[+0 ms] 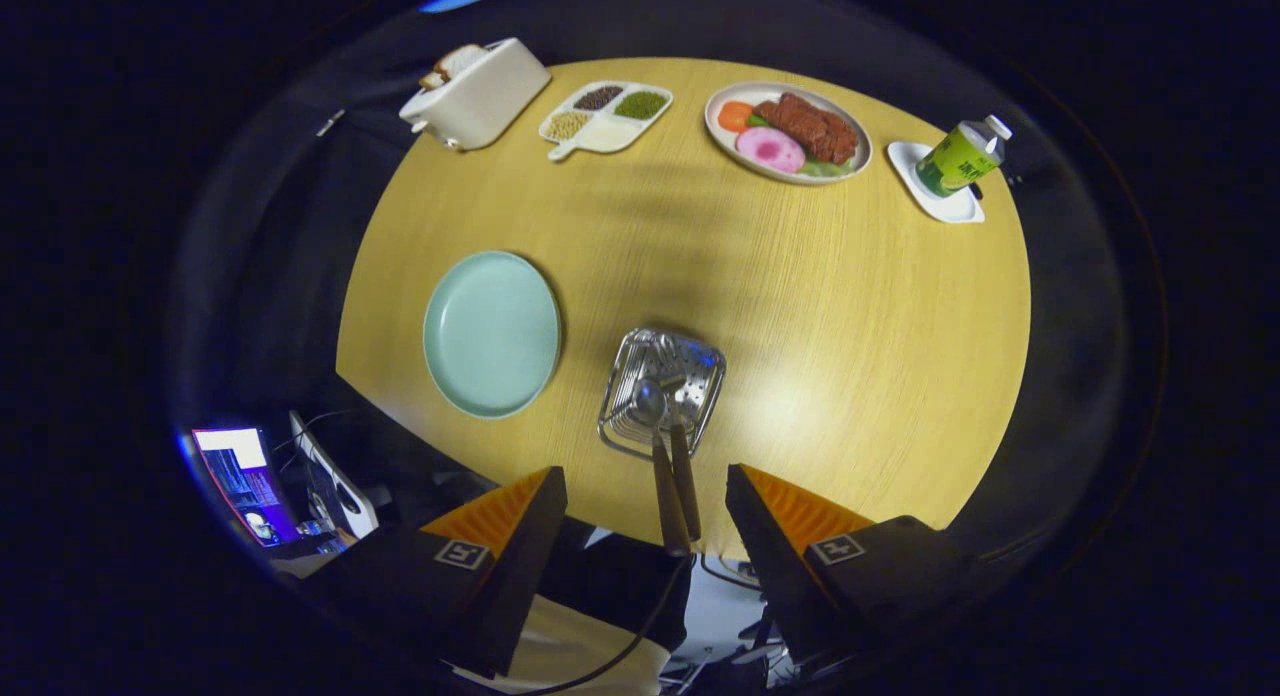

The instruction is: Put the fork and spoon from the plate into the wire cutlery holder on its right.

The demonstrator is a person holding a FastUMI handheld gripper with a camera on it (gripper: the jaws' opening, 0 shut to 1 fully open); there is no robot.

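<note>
- Fork (686,476) and spoon (655,446) are standing together in the wire cutlery holder (662,391), wooden handles sticking out toward the tool.
- Tool (645,521) is hovering wide open and gripping nothing, the handles lying between its fingers (520,516).
- Plate (491,333), pale green, is sitting bare on the tabletop (850,316) at the holder's nine o'clock.
- Toaster (476,94), divided dish (605,118), food plate (788,131) and bottle (962,156) are lining the twelve o'clock edge.

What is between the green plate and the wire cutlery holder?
In the gripper view, only bare wooden table separates the green plate from the wire cutlery holder. The hand-held gripper is open, fingers apart.
</note>
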